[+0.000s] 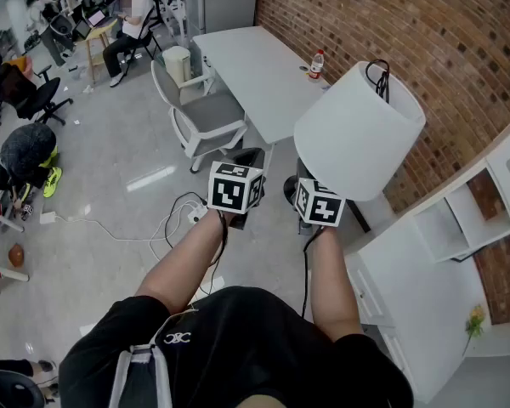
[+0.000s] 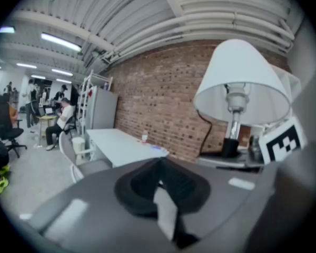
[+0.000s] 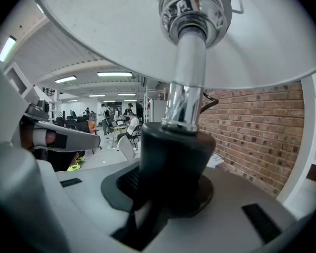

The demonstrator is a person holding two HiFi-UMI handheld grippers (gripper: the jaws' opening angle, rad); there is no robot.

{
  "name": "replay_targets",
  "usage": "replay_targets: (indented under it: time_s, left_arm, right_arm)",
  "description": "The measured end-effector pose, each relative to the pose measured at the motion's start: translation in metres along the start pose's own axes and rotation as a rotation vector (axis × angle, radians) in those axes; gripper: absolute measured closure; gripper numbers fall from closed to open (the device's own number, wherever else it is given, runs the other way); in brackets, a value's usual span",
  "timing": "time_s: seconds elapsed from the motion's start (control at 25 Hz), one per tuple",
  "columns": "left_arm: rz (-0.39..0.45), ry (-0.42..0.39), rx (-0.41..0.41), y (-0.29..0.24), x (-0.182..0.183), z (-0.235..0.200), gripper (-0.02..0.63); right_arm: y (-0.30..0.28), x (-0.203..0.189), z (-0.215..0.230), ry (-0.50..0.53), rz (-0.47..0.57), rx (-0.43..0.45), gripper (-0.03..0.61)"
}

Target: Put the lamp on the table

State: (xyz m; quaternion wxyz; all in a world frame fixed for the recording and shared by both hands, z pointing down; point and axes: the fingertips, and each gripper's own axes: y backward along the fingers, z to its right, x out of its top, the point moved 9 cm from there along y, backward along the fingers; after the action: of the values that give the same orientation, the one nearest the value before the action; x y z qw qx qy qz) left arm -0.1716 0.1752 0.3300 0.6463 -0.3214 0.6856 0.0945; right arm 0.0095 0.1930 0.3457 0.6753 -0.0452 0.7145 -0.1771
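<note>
The white surface (image 1: 255,75) at 12 o'clock lies mostly bare. Only a bottle (image 1: 316,64) stands at its far right edge, near the brick wall (image 1: 408,24) that closes off 1 to 3 o'clock. A chair (image 1: 200,121) blocks the surface's left side at 11 o'clock. The lamp (image 1: 357,130), with its wide shade, fills the air at 1 o'clock, close to white shelves (image 1: 459,219) at 3 o'clock. Cables (image 1: 166,219) cross the floor (image 1: 110,160) at 9 o'clock.

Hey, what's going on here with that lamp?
A person holds a white-shaded lamp up in the air with a handheld gripper. The right gripper is clamped on the lamp's black lower stem, keeping it upright beside a white shelf unit. The left gripper is shut and empty. The table by the brick wall lies ahead; the lamp isn't on it yet.
</note>
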Motion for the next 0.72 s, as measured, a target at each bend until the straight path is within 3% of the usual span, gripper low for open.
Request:
replay_targets:
  time_s: [0.72]
  left_arm:
    - [-0.015, 0.019, 0.005, -0.020, -0.003, 0.006, 0.614]
  right_arm:
    - [-0.004, -0.006, 0.020, 0.012, -0.009, -0.025, 0.486]
